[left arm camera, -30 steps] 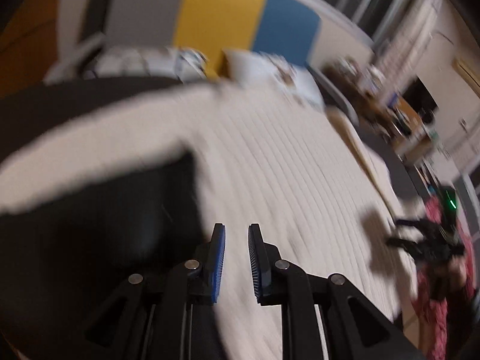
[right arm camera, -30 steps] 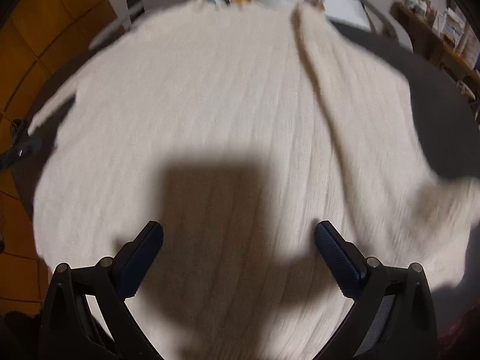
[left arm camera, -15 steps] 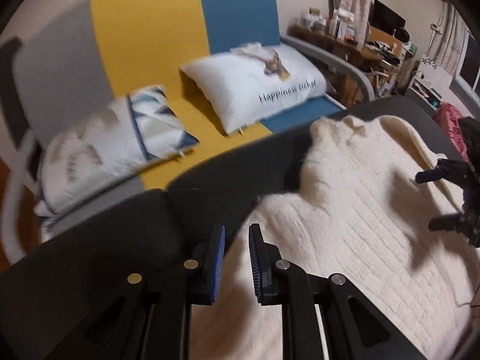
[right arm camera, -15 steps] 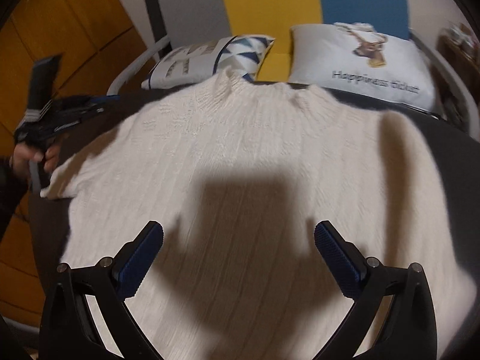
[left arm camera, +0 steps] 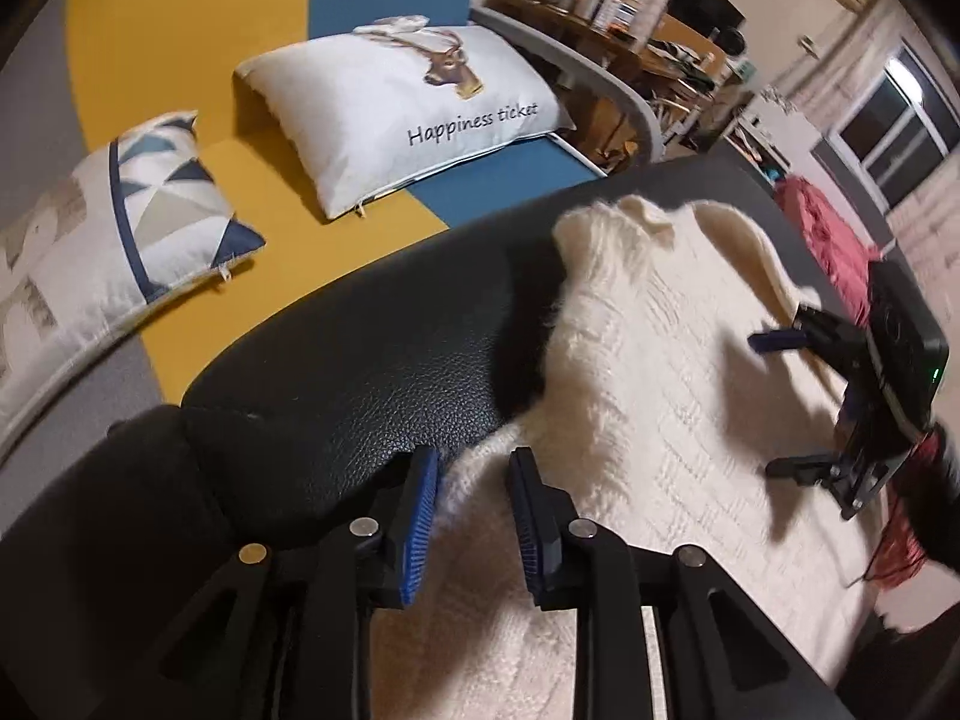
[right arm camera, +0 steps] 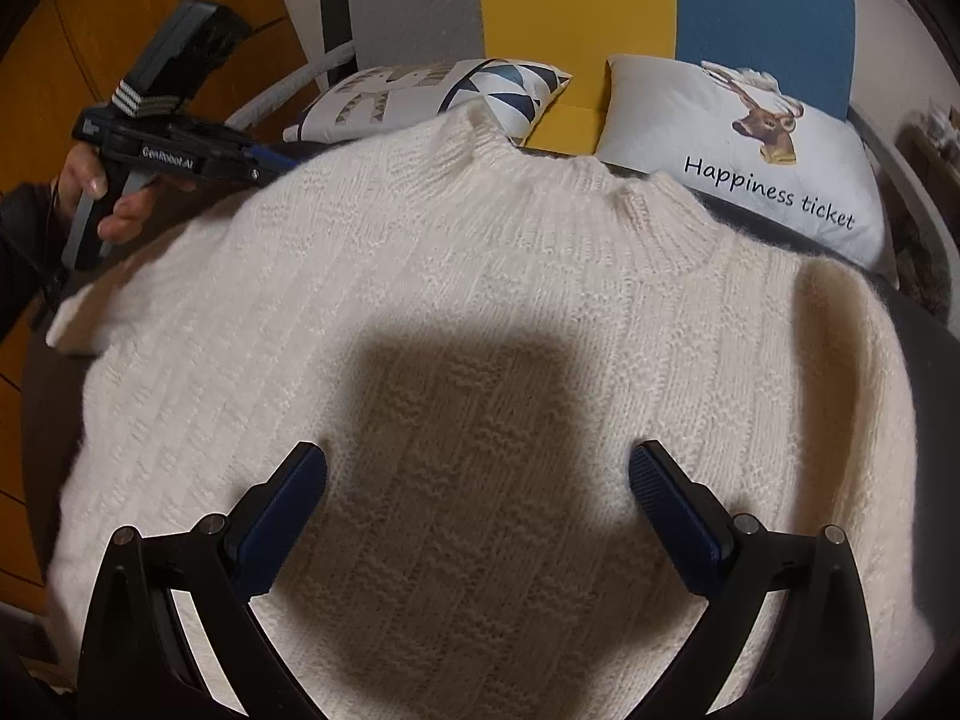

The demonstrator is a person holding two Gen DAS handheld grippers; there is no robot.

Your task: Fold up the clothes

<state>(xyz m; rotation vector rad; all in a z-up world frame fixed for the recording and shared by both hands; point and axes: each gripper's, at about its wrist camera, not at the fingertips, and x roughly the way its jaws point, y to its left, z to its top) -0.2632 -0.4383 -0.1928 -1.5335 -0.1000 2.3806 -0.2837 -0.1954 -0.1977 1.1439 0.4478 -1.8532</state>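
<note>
A cream knitted sweater (right arm camera: 480, 276) lies spread flat on a black leather surface (left arm camera: 360, 372), collar (right arm camera: 600, 180) toward the sofa. My right gripper (right arm camera: 477, 480) hovers wide open over the sweater's middle, casting a shadow on it. In the left wrist view the right gripper (left arm camera: 765, 405) shows above the sweater (left arm camera: 660, 420). My left gripper (left arm camera: 474, 480) is at the sweater's left shoulder edge, its fingers a narrow gap apart with the fuzzy edge lying between them. A hand holds the left gripper (right arm camera: 282, 163) in the right wrist view, beside the short sleeve (right arm camera: 78, 324).
A sofa (left arm camera: 180, 30) in grey, yellow and blue stands right behind the surface, with a triangle-patterned pillow (left arm camera: 150, 210) and a white "Happiness ticket" pillow (left arm camera: 420, 102). A cluttered desk (left arm camera: 600, 0) and a red cloth (left arm camera: 828, 240) are off to the right.
My left gripper swung from over the sweater to its left shoulder edge, and its fingers stand slightly wider. My right gripper pulled back and steadied over the sweater's centre, still wide open.
</note>
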